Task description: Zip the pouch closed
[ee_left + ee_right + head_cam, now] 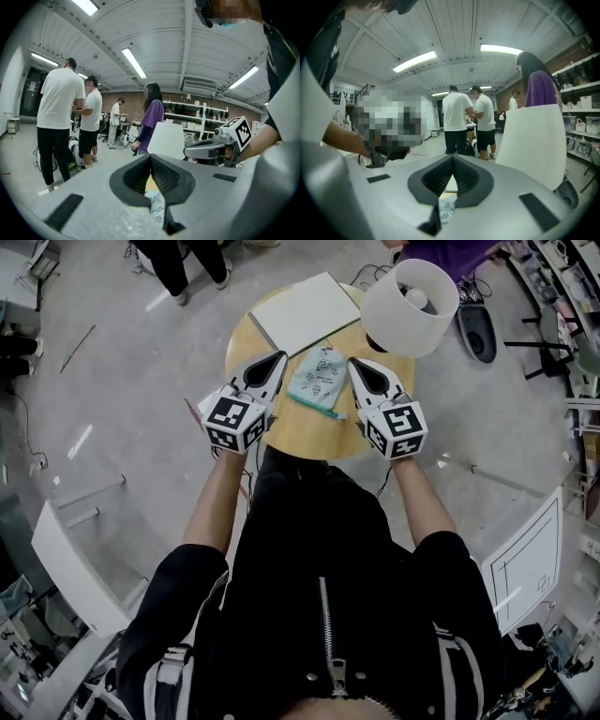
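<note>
In the head view the pouch [319,377] lies on the table [305,439] between your left gripper [280,356] and right gripper [355,363]; the left gripper view, then the right gripper view, show each pair of jaws together and empty, so open them before you reach for the teal zipper edge [315,406].

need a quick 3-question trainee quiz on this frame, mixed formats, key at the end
1. True or false: the left gripper is clamped on the pouch.
2. What lies on the round table between the two grippers? A) pouch B) lamp C) white board
3. Fill in: the jaws of the left gripper and the right gripper are both ____.

Key: 1 false, it sits beside the pouch with nothing between its jaws; 2 A; 3 shut.
</note>
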